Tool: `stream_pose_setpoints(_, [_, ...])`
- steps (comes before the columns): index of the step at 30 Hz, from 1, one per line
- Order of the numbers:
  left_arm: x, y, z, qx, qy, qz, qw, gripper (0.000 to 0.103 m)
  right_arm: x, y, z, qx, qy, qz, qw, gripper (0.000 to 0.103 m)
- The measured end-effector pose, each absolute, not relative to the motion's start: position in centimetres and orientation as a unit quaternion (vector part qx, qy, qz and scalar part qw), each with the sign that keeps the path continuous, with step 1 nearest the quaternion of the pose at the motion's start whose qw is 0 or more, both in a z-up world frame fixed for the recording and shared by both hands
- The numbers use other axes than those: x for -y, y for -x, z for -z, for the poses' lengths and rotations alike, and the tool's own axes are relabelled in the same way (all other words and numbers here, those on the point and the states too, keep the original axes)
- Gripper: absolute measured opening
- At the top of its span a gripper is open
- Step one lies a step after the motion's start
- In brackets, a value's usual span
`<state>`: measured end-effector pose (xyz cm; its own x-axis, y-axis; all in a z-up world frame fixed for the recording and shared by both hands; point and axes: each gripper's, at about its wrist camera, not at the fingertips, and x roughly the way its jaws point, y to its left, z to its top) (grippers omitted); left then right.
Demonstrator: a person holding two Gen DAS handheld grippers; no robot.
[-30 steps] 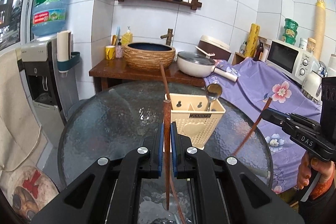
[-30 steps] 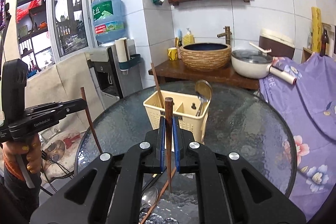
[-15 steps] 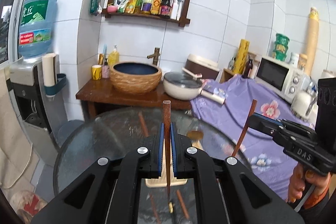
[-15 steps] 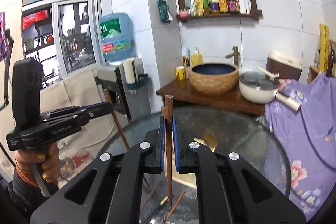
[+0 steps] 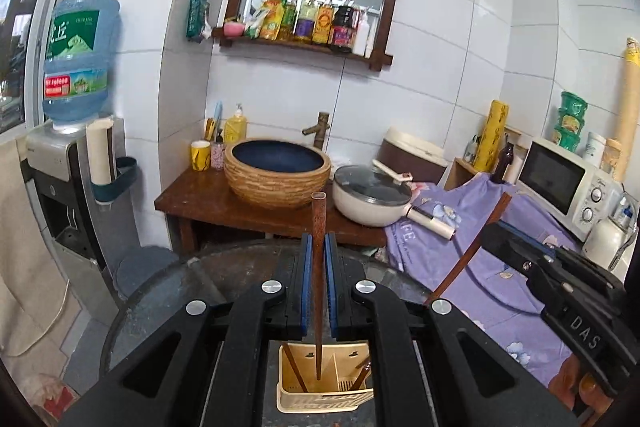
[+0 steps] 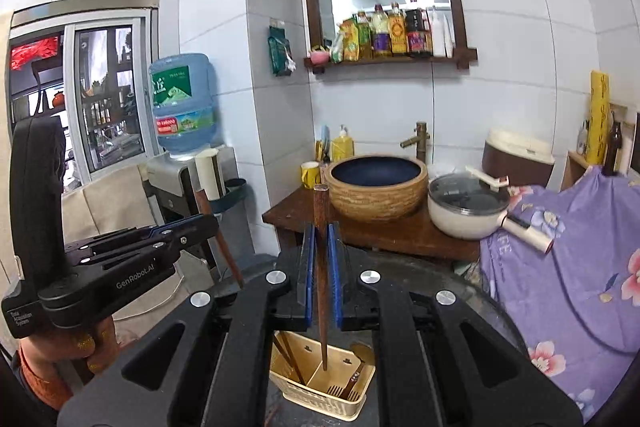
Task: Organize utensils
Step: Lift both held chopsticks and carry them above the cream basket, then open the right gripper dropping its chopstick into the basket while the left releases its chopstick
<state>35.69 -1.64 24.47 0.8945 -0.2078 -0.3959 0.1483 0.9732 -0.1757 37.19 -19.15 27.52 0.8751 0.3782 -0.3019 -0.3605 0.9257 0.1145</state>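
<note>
Two hand-held grippers, each clamped on one chopstick, above a cream utensil caddy. All places are given relative to the caddy.

Left gripper [image 5: 316, 259]: its blue-padded jaws stand narrow, pressed against the sides of a dark wooden chopstick [image 5: 318, 267]. The stick stands nearly upright; its blunt end rises above the jaws and its thin tip hangs directly over the utensil caddy [image 5: 324, 393], seen between the gripper's black arms. Whether the tip is already inside the rim cannot be told.

Right gripper [image 6: 320, 251]: its jaws are likewise narrow, closed on a second wooden chopstick [image 6: 321, 267], also nearly upright. Its tip points down over the central divider of the caddy [image 6: 324, 391], in line with the middle compartment.

Caddy contents: in the right wrist view, chopsticks lean in the left compartment, and a spoon [image 6: 362, 355] lies against the right compartment. The caddy stands on a round glass table [image 6: 476, 299], directly below both grippers.

Cross views: from the left wrist camera, the right gripper [image 5: 496, 233] appears to the right of the caddy, its chopstick slanting down to the left. From the right wrist camera, the left gripper [image 6: 210, 221] appears to the left of the caddy, held by a hand [image 6: 86, 343].

Beyond the caddy: a wooden stand bears a woven basin [image 6: 376, 187] and a lidded white pan [image 6: 468, 211]; a purple floral cloth [image 6: 568, 267] lies to the right.
</note>
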Motion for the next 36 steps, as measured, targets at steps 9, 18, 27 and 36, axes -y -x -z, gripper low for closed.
stream_pose_setpoints(9, [1.6,-37.3,-17.4,-0.265,0.071,0.082,0.958,0.007,19.0,-39.2,-19.2,-0.218,-0.035,-0.183,0.958,0.008])
stream_pose_setpoints(18, [1.4,-38.0,-14.0,-0.298,0.072,0.084,0.948,0.006,19.2,-39.9,-16.4,-0.235,-0.039,-0.174,0.955,0.008])
stream_pose_setpoints(27, [1.2,-38.5,-12.5,-0.306,0.074,0.076,0.946,0.006,19.6,-40.2,-15.3,-0.241,-0.043,-0.160,0.956,0.008])
stream_pose_setpoints(36, [0.5,-36.7,-12.4,-0.283,0.086,0.081,0.952,0.053,20.4,-38.3,-14.8,-0.201,-0.041,-0.130,0.970,0.063])
